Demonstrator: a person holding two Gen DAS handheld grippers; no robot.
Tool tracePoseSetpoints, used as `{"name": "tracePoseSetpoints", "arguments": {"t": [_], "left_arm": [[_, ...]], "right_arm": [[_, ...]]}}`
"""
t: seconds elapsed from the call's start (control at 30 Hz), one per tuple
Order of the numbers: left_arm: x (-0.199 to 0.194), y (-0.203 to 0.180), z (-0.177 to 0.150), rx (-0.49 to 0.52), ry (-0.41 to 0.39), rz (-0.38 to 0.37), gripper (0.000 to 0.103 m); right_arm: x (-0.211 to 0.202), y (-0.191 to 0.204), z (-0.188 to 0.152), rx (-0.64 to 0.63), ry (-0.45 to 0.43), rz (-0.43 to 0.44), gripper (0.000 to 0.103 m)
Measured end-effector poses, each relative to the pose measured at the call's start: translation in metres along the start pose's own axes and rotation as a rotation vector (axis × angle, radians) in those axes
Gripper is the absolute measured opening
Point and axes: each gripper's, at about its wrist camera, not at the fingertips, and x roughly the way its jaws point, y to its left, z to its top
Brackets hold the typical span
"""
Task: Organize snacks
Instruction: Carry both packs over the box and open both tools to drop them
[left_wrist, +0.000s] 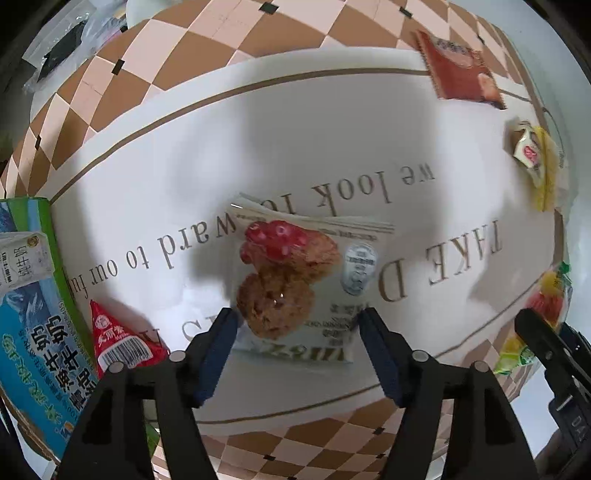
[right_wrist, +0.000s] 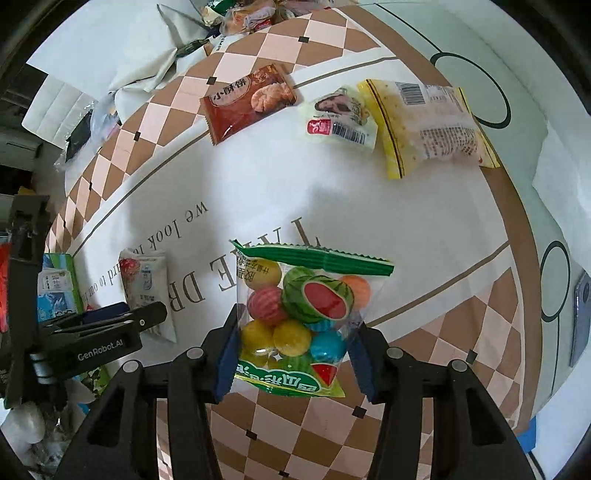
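Left wrist view: left gripper (left_wrist: 297, 325) at bottom centre, fingers (left_wrist: 218, 354) wide apart on either side of the cookie packet (left_wrist: 295, 280), which lies flat on the white tablecloth (left_wrist: 184, 155) mid-frame. Cannot tell whether the pads touch the packet; there looks to be a gap on each side. Milk carton (left_wrist: 33, 306) at far left edge, with a small red packet (left_wrist: 118, 339) just beside it at lower left, which the other camera barely shows. Brown biscuit packet (left_wrist: 461, 70) upper right, yellow packet (left_wrist: 539, 162) at right edge, both well apart from the gripper. The candy bag (left_wrist: 543, 306) only peeks in at the lower right, next to the black body of the other gripper.

Right wrist view: right gripper (right_wrist: 291, 347) at bottom centre, its blue pads (right_wrist: 227, 354) pressed against both sides of the candy bag (right_wrist: 295, 317), a clear bag of coloured balls with a green top seal. The bag looks clamped and lifted off the checkered border. This view shows the far items clearly: brown biscuit packet (right_wrist: 251, 103) upper centre, a small white packet (right_wrist: 340, 118) touching the yellow packet (right_wrist: 424, 125) at upper right. Cookie packet (right_wrist: 147, 291) sits at left-centre with the left gripper (right_wrist: 125, 321) right at its near end. Milk carton (right_wrist: 55, 291) at left edge. Grey phone-like slab (right_wrist: 583, 317) at far right edge, and clutter of bags (right_wrist: 243, 14) at the top edge, seen only here.
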Motion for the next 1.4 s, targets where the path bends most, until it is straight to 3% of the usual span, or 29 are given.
{"name": "tracePoseSetpoints", "arguments": {"t": [0.13, 0.3, 0.53, 0.67, 0.87, 1.0, 1.13, 1.3, 1.4], "left_arm": [[0.008, 0.002, 0.004, -0.026, -0.001, 0.009, 0.074], [0.009, -0.009, 0.012, 0.012, -0.079, 0.056, 0.069], [0.008, -0.016, -0.004, 0.022, -0.112, 0.019, 0.068], [-0.018, -0.001, -0.006, 0.037, -0.146, -0.006, 0.068], [-0.084, 0.046, -0.041, 0.015, -0.243, -0.098, 0.069], [-0.137, 0.077, -0.068, -0.026, -0.327, -0.121, 0.069], [-0.176, 0.138, -0.103, -0.108, -0.377, -0.129, 0.069], [-0.194, 0.202, -0.139, -0.190, -0.363, -0.113, 0.069], [-0.180, 0.245, -0.155, -0.255, -0.323, -0.123, 0.069]], "right_arm": [[0.015, -0.013, 0.015, 0.008, 0.016, 0.000, 0.054], [0.022, -0.015, 0.012, 0.008, 0.033, -0.006, 0.054], [0.023, -0.016, 0.008, 0.000, 0.030, 0.003, 0.054], [0.009, -0.017, 0.006, 0.001, 0.015, 0.029, 0.054], [-0.033, -0.003, -0.002, -0.055, -0.032, 0.097, 0.054], [-0.061, 0.033, -0.014, -0.123, -0.055, 0.165, 0.054], [-0.087, 0.096, -0.038, -0.226, -0.060, 0.258, 0.054], [-0.100, 0.197, -0.081, -0.382, -0.032, 0.354, 0.054], [-0.092, 0.247, -0.103, -0.442, -0.014, 0.350, 0.054]]}}
